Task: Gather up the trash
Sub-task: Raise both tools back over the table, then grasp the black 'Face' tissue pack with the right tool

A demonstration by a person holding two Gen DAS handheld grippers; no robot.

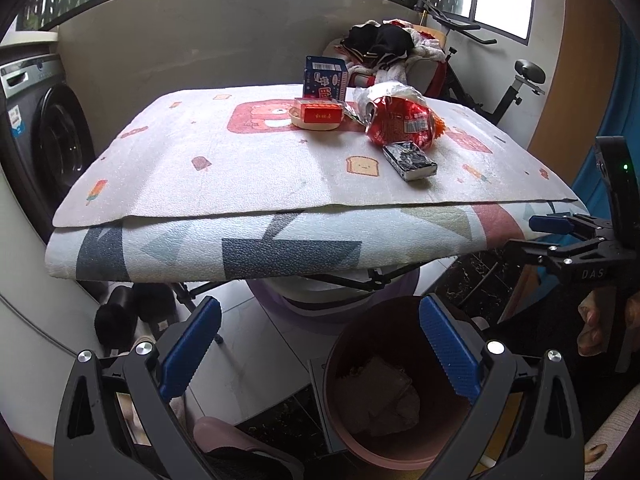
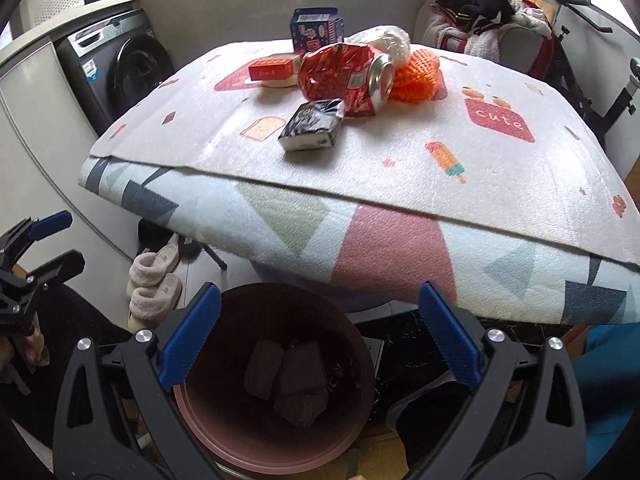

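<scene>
A pink trash bin (image 1: 348, 436) (image 2: 224, 436) stands on the floor under the table's near edge, with crumpled trash inside. On the table lie a black tissue pack (image 1: 409, 160) (image 2: 312, 129), a red snack bag (image 1: 400, 124) (image 2: 340, 72), a crushed can (image 2: 380, 80), an orange net (image 2: 416, 76), a red box (image 1: 322, 114) (image 2: 272, 70) on a cream dish, a blue carton (image 1: 324, 80) (image 2: 316, 34) and clear plastic (image 1: 384, 94). My left gripper (image 1: 320, 344) is open and empty above the bin. My right gripper (image 2: 320, 332) is open and empty above the bin.
The table (image 1: 240, 248) (image 2: 400, 240) is covered by two patterned cloths that overhang the edge. A washing machine (image 1: 44, 128) stands at left, slippers (image 2: 154, 284) lie on the floor, and a chair with clothes (image 1: 384, 52) and an exercise bike (image 1: 516, 84) stand behind.
</scene>
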